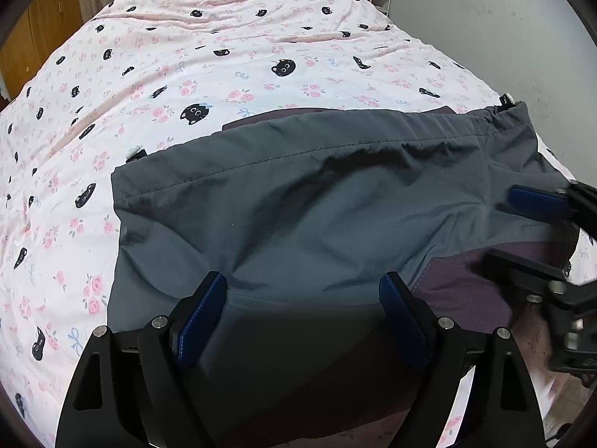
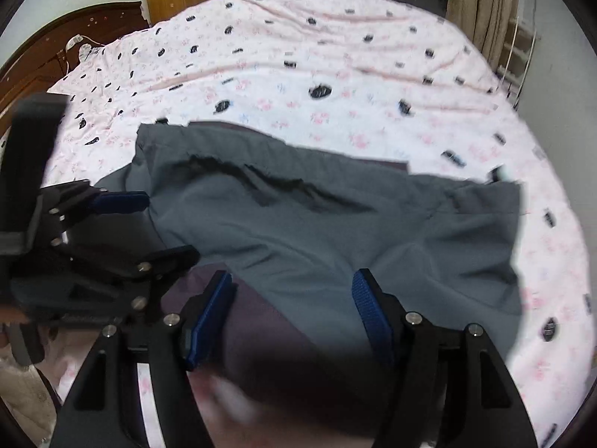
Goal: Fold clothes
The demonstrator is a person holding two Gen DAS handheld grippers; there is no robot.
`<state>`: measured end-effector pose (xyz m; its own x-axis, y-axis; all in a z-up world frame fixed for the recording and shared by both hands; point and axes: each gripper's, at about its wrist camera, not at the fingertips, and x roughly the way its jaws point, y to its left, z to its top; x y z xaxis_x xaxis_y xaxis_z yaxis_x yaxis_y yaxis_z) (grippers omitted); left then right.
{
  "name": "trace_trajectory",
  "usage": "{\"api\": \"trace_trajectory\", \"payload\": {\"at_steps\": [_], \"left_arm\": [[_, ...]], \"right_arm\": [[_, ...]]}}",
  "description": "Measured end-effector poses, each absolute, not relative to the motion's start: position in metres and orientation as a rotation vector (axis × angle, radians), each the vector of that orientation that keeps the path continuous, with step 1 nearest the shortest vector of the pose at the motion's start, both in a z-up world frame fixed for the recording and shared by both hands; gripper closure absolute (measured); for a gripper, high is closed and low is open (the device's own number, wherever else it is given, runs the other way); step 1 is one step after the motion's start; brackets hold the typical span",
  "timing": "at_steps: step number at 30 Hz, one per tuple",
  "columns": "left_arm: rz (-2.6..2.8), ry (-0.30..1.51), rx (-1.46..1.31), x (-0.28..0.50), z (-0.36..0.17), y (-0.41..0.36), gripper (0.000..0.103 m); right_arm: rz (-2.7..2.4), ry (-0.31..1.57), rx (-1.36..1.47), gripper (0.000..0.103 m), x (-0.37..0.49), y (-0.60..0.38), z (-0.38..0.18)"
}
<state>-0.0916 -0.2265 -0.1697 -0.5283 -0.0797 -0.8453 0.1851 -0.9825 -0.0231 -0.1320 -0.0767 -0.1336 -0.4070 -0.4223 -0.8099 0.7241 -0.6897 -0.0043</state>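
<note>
A grey garment (image 1: 298,201) lies spread flat on the bed, on a pink sheet (image 1: 186,74), directly ahead of and beneath both tools. The left tool (image 1: 302,291) hovers over the garment's near edge with its blue-padded fingers (image 1: 203,317) spread wide apart; cloth lies below the gap, but the pads press on nothing, so it is released. The right tool (image 2: 293,291) is likewise released, its pads apart above the spot where grey cloth meets a dull purple panel (image 2: 261,321). In the left wrist view the right tool shows at the right edge, just over the garment's corner; in the right wrist view the left tool shows at the left edge.

No brand, label or writing can be read anywhere.

The garment looks like thin, smooth woven fabric with soft creases, a stitched hem along its far edge, and a gathered drawstring end at the far right corner (image 1: 503,106). The sheet is cotton-like, printed with black cat faces, pink roses and small blue bows. The tools are matte black with silver screws.
</note>
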Motion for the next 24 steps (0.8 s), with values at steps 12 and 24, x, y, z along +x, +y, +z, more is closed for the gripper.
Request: {"api": "trace_trajectory", "payload": {"at_steps": [12, 24], "left_arm": [[-2.607, 0.143, 1.357, -0.084, -0.161, -0.219, 0.020], [-2.557, 0.212, 1.243, -0.103, -0.145, -0.220, 0.020]], "right_arm": [[-2.159, 0.423, 1.117, 0.028, -0.126, -0.045, -0.151], [-2.146, 0.419, 1.118, 0.027, -0.125, -0.041, -0.155]]}}
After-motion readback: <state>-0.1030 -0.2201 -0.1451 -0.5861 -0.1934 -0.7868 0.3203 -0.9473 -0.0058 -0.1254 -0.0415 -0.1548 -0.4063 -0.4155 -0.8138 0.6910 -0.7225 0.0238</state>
